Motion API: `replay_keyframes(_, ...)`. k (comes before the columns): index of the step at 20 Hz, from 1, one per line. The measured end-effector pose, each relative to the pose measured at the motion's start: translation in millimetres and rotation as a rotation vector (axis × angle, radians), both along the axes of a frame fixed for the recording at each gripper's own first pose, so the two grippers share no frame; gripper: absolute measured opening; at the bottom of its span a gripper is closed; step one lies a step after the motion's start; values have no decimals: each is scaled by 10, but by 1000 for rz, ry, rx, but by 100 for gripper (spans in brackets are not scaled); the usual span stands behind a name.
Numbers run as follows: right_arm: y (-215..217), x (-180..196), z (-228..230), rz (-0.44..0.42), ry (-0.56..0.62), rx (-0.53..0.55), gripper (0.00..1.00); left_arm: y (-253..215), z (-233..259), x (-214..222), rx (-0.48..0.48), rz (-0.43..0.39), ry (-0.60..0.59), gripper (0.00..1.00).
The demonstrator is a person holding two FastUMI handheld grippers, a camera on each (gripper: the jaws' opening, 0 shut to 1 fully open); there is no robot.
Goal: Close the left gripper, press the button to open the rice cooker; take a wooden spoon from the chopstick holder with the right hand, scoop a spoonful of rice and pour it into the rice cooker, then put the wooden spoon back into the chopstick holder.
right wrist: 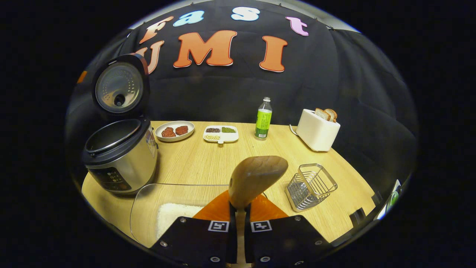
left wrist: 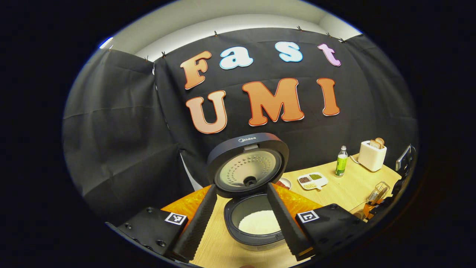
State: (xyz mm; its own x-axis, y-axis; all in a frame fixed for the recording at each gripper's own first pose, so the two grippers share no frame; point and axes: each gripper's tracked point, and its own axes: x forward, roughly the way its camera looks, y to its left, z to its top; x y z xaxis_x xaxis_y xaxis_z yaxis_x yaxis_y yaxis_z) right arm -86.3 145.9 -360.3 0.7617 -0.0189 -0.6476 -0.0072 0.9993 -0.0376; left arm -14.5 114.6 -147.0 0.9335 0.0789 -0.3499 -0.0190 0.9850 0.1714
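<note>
A pale wooden tabletop (right wrist: 208,160) stands before black cloth booth walls. The dark-lidded steel rice cooker (right wrist: 121,154) sits at its left with its lid up and white rice (left wrist: 259,222) in the pot. The left gripper (left wrist: 241,219) hangs released, fingers spread, above the cooker. The right gripper (right wrist: 240,219) clamps the handle of a light wooden spoon (right wrist: 256,178), bowl upward, over a clear plastic rice container (right wrist: 163,208). The wire chopstick holder (right wrist: 311,186) stands just right of the spoon. Behind sit a plate of red meat (right wrist: 174,131), a divided white bean dish (right wrist: 220,134), a green bottle (right wrist: 263,119) and a white toaster (right wrist: 318,129).

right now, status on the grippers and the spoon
Left gripper open, above open rice cooker, rice inside. Right gripper shut on wooden spoon, over rice container. Chopstick holder unobstructed.
</note>
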Motion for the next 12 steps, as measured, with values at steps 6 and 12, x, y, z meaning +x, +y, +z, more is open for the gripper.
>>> replay_keyframes(6, 347, -70, 29, -31, -29, 189, 7, -14, -85, 60, 11, -37, 23, 92)
replay_keyframes(12, 657, -177, 3, -13, 47, 343, 7, 90, -137, 55, 6, -24, 40, 93)
